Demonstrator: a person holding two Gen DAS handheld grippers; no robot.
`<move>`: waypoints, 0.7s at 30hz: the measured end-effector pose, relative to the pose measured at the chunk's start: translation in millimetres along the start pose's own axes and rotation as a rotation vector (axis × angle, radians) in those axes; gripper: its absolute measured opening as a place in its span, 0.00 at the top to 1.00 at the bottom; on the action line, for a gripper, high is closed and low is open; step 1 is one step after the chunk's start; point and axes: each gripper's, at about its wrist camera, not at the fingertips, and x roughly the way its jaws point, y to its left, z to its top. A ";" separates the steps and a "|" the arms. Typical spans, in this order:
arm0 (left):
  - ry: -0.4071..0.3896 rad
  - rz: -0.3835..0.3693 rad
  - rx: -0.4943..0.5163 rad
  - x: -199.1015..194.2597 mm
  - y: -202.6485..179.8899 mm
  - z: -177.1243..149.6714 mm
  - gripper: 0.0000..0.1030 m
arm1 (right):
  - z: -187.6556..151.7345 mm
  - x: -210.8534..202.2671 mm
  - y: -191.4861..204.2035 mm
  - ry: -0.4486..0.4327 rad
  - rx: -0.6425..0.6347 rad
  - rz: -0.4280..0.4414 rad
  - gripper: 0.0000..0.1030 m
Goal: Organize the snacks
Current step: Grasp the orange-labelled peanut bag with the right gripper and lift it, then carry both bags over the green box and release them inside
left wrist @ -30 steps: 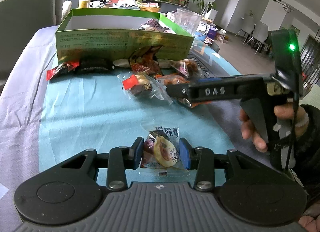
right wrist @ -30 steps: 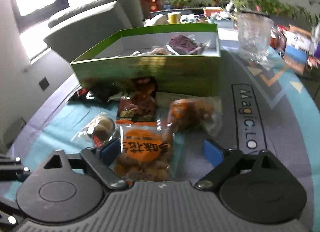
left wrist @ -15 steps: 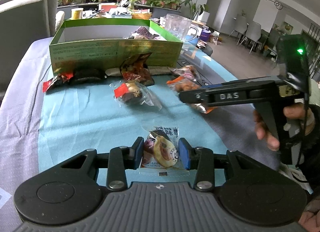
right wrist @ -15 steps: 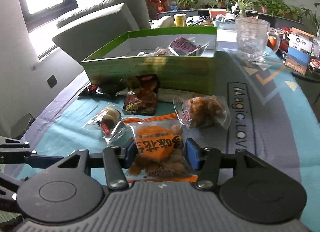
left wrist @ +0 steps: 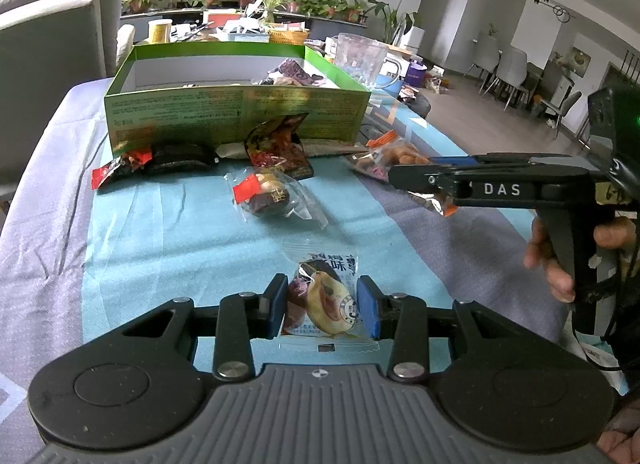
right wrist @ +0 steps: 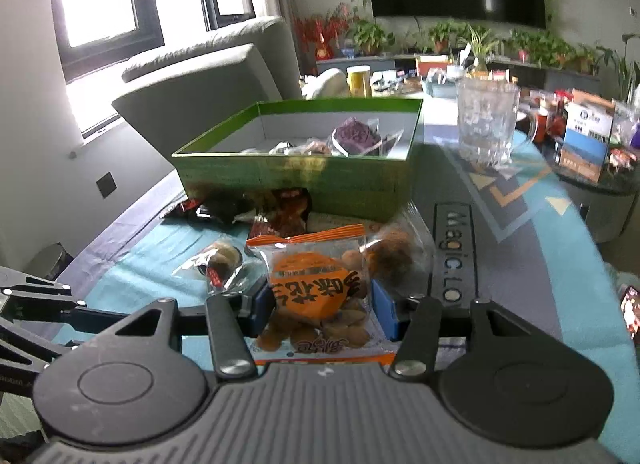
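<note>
Both claws are loaded, which fits a plan to carry two packets to the box at once. The left claw [left wrist: 322, 310] has its blue pads pressed against the sides of a small clear packet with a round pastry inside [left wrist: 322, 300], closed only as far as the packet's width allows; the packet looks to be lying on, or barely above, the teal and lilac cloth-covered surface [left wrist: 160, 232], so this grip seems to be waiting. The right claw [right wrist: 322, 306] is clamped about as tight as it goes on a clear orange-labelled bag of coated peanuts [right wrist: 320, 288], gripping the lower part so that the top stands up toward the camera; from the left view that bag hangs clear of the surface under the black claw body marked DAS. Straight ahead sits the open green cardboard box with a white inside [right wrist: 296, 174], already holding a purple wrapped cake [right wrist: 356, 134] and a few other packets. Loose snacks lie along its near wall and just in front: a dark red foil pouch [left wrist: 278, 148], a black-and-red wrapped bar [left wrist: 160, 158], a clear packet with a red tag [left wrist: 268, 194] and another clear bag of brown nuts [right wrist: 390, 254]. They crowd the wall, so I judge the carried bags must pass over it and drop from above.
</note>
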 end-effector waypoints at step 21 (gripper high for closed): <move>-0.258 0.073 -0.039 -18.9 23.3 86.6 0.66 | 50.9 3.1 8.2 -0.186 -0.026 0.015 0.54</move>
